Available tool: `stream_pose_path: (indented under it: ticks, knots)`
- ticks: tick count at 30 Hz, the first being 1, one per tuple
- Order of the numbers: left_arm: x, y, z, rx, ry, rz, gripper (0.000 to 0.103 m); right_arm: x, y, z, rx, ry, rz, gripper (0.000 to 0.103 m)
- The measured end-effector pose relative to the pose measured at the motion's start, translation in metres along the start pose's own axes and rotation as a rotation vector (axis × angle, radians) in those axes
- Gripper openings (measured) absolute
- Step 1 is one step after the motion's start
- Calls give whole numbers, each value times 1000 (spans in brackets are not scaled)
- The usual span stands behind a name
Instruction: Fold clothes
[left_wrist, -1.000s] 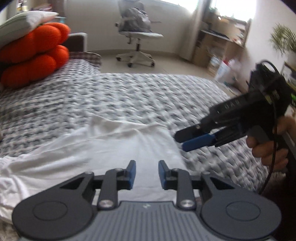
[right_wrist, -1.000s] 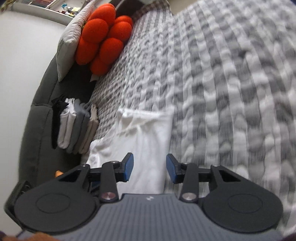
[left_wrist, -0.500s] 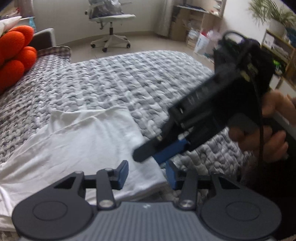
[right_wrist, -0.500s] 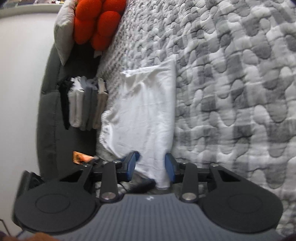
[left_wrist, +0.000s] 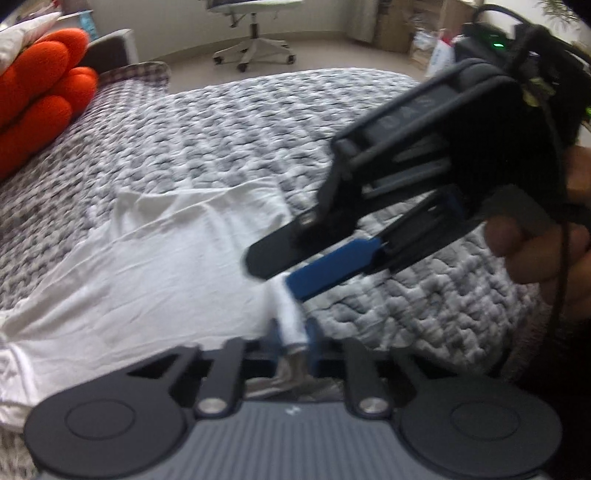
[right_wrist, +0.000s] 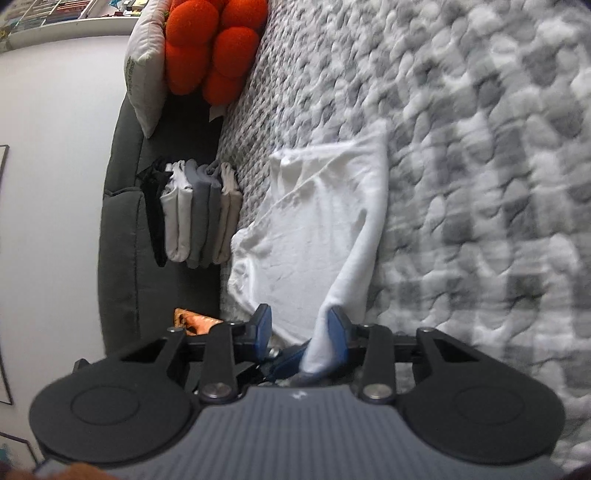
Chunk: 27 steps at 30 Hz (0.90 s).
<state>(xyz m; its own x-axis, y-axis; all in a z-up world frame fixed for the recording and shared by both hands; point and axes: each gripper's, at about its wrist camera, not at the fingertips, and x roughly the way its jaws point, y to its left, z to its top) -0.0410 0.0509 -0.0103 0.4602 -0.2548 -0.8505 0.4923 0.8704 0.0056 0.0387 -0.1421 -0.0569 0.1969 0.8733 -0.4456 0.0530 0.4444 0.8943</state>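
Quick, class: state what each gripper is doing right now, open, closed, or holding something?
Left gripper: closed on the near edge of the white garment.
Right gripper: open, with the garment's lifted fold lying against one finger, not pinched.

Soft white cloth garment (right_wrist: 325, 221) lies on a bumpy, quilted grey bedspread (right_wrist: 480, 184).

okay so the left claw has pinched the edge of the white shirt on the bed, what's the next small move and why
Probably close the right claw on the lifted fold. The left claw is already shut on the white shirt edge, while the right one is open, with raised cloth lying against one of its fingers. With both holding, the edge could be carried over the quilt.
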Motion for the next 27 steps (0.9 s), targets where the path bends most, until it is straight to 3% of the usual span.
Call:
stream_pose_path:
  ticks: [8,13,16,18,22,27]
  knots:
    - [-6,-3,1,-25,-32,14,6,-12,-9,18,-67,-147,-144,42]
    - [-5,-6,1,-43,-37,31,5,2,-5,32,-138,-205,-156,41]
    - [-4,-6,1,-70,-45,41,5,12,3,37,-207,-255,-191,28]
    - [-4,-8,1,-89,-56,50,5,14,5,38,-245,-297,-220,9]
    - [-5,-16,4,-92,-103,74,4,9,16,33,-312,-391,-241,6]
    - [-7,-32,12,-64,-127,79,4,-4,18,31,-347,-436,-257,5]
